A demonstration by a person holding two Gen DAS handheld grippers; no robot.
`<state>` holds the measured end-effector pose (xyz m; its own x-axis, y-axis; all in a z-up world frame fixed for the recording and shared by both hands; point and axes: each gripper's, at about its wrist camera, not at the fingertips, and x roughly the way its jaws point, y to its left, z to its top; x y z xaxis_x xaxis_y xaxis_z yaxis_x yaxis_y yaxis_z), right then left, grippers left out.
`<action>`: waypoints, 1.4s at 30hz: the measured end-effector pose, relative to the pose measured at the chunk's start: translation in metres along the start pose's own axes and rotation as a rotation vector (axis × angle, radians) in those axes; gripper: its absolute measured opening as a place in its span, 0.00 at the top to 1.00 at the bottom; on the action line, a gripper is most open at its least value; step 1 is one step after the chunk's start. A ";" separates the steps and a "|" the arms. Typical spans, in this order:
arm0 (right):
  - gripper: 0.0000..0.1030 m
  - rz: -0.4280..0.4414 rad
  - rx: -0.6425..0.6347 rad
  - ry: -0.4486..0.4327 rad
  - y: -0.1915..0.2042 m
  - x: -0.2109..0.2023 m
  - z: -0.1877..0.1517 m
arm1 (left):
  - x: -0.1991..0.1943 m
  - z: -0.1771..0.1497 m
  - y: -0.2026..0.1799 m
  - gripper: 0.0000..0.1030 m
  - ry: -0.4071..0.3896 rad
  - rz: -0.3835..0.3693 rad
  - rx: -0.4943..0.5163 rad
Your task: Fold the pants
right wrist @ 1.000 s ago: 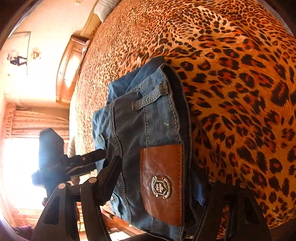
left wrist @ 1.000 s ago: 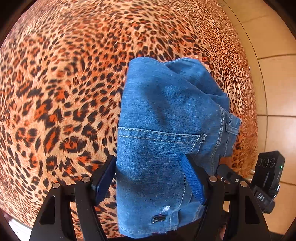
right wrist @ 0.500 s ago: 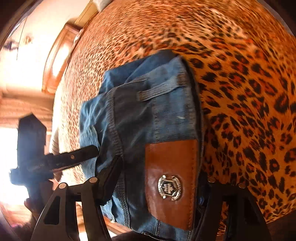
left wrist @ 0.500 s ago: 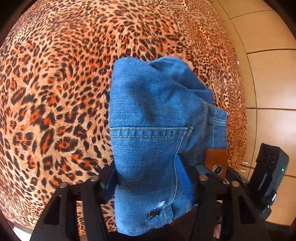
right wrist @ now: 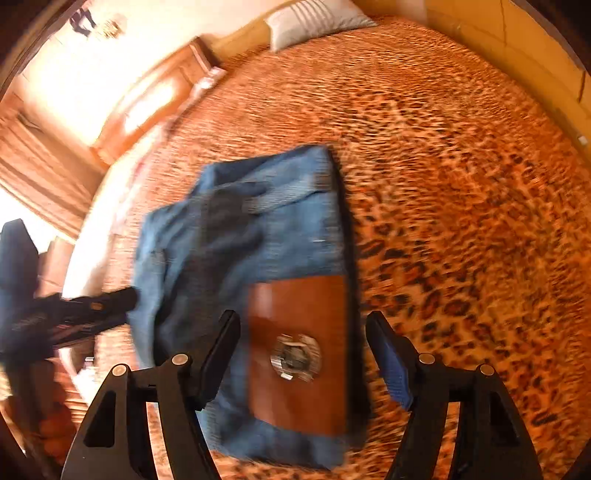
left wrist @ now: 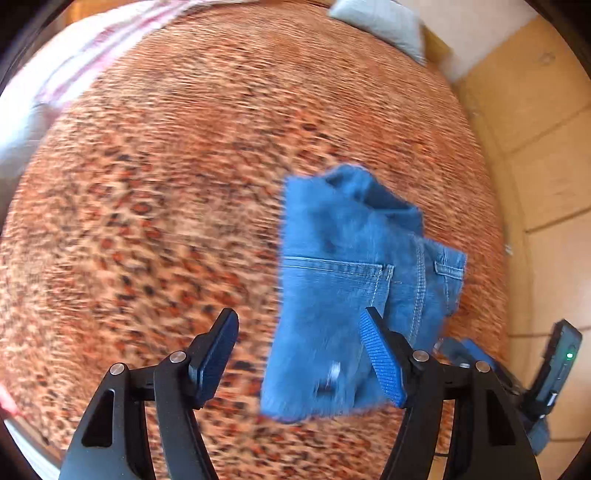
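Left wrist view: folded blue denim pants (left wrist: 347, 295) lying as a compact bundle on leopard-print bedspread (left wrist: 166, 221), back pocket seam up. Left gripper (left wrist: 301, 354) spread wide, jaws just been opening, nothing pinched; bundle seen between and past the right-hand finger, not pressed. Grey pillow (left wrist: 384, 22) at far edge. Heavy blur.

Right wrist view: same bundle (right wrist: 258, 236), brown leather waistband patch (right wrist: 299, 350) facing up, waistband on top, so fold looks finished. Right gripper (right wrist: 303, 354) wide, jaws just been opening, clear of denim. Left tool visible at left edge. Likely released to leave the stack settled.
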<state>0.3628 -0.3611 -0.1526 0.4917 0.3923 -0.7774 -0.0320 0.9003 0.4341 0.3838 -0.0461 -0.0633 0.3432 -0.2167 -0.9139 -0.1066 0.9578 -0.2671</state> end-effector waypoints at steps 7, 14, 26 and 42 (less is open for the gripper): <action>0.26 -0.059 -0.055 -0.001 0.008 -0.005 -0.030 | 0.028 -0.051 0.006 0.34 -0.011 0.193 0.057; 0.14 -0.188 -0.180 -0.176 0.045 -0.062 -0.064 | 0.022 -0.090 -0.015 0.34 -0.069 0.227 0.133; 0.00 -0.215 -0.149 -0.249 0.048 -0.107 -0.102 | -0.013 -0.118 -0.011 0.34 -0.214 0.210 0.175; 0.00 -0.123 -0.119 -0.297 0.006 -0.134 -0.139 | -0.050 -0.194 -0.056 0.34 -0.335 0.256 0.243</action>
<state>0.1755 -0.3817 -0.1091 0.7295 0.2235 -0.6464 -0.0493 0.9598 0.2762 0.1913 -0.1252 -0.0622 0.6199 0.0665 -0.7819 -0.0198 0.9974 0.0691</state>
